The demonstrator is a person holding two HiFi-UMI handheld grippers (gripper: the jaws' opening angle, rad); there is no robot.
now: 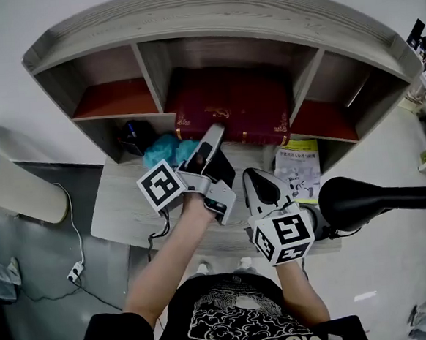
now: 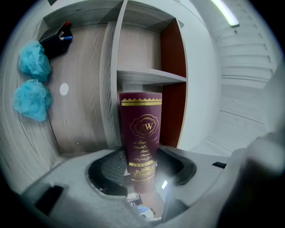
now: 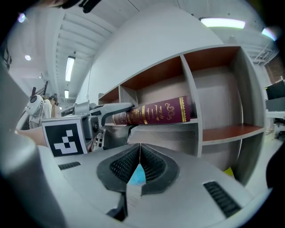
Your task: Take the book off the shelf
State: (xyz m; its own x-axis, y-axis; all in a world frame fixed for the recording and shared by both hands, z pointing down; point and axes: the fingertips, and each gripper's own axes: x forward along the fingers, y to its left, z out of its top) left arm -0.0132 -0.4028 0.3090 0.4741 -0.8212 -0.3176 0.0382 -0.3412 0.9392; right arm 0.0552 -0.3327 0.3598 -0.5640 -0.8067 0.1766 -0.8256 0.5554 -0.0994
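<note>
Clamping the burgundy book (image 1: 233, 105) with the left gripper (image 2: 141, 165), pads pressed on either cover right at the gold-lettered spine. Lying flat in the middle compartment of the shelf (image 1: 208, 19), resting on the board there, spine facing out. Holding the right gripper (image 3: 139, 153) back, low and off to the side, jaws squeezed together with nothing between them. Down on the bench (image 1: 127, 202): two blue puffs (image 1: 169, 151) beside a black holder (image 1: 133, 135) at the left, a booklet (image 1: 299, 165) flat at the right.
</note>
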